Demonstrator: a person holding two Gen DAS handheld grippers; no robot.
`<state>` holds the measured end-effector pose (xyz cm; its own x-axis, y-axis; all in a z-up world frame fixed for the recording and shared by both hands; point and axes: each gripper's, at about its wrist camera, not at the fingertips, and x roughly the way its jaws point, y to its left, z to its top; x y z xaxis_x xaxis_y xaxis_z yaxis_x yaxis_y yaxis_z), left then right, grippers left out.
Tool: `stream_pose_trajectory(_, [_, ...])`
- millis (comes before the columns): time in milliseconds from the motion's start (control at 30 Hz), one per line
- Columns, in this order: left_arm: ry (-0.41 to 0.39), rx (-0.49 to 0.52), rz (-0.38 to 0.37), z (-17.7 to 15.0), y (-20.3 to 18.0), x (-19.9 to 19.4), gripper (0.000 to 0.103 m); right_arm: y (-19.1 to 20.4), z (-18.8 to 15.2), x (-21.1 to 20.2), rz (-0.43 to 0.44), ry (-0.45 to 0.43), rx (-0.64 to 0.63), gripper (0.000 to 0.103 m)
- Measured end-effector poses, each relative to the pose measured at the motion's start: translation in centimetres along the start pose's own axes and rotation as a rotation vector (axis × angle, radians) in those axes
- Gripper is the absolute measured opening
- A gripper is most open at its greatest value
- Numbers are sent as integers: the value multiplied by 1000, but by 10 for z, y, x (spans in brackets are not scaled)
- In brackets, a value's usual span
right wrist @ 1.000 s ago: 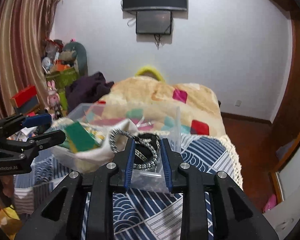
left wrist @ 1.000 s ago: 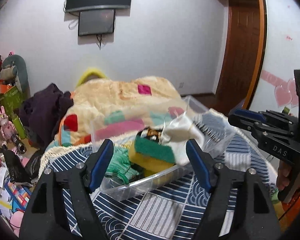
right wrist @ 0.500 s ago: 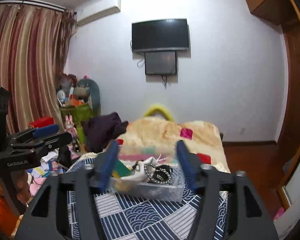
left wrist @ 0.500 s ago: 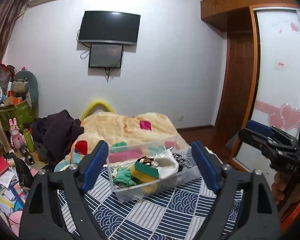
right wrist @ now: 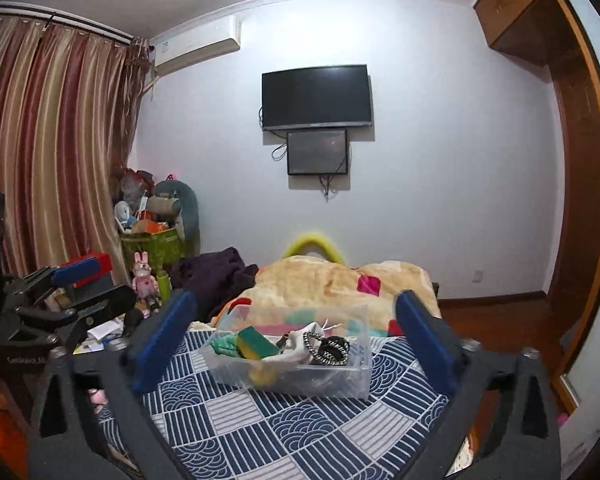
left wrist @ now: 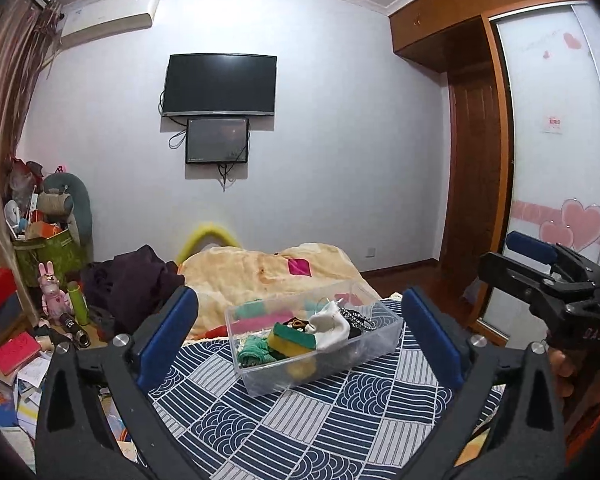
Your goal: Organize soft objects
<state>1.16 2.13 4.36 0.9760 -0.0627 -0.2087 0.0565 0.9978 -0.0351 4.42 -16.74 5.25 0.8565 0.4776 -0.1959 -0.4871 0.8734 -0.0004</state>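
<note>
A clear plastic box (left wrist: pixel 320 372) stands on a blue patterned cloth (left wrist: pixel 300 420). In it lie a green and yellow sponge (left wrist: pixel 292 338), a green cloth (left wrist: pixel 254 350), a white sock (left wrist: pixel 332 326) and a black-and-white braided band (left wrist: pixel 356 318). The box also shows in the right wrist view (right wrist: pixel 300 376). My left gripper (left wrist: pixel 300 340) is open and empty, held back from the box. My right gripper (right wrist: pixel 292 340) is open and empty, also back from the box. Each gripper shows in the other's view, the right one (left wrist: pixel 540 276) and the left one (right wrist: pixel 76 292).
A bed with a beige blanket (left wrist: pixel 268 268) lies behind the box. Dark clothes (left wrist: pixel 132 280) lie at its left. Toys, books and a green bin (left wrist: pixel 48 256) crowd the left floor. A wardrobe (left wrist: pixel 556 184) stands at the right.
Both grippers have pulled back and up from the box. The right gripper, nearly shut at the box's edge a second ago, has opened wide. The left stayed open.
</note>
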Motion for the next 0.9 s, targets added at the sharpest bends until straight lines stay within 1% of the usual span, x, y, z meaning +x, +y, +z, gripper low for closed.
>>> stream_pose_trajectory(300, [3, -7, -2, -3, -3, -1, 103, 7, -5, -4, -8, 0, -10, 103])
stream_pose_trajectory(900, [-2, -3, 11, -6, -1, 2, 103, 0, -9, -6, -6, 5, 14, 103])
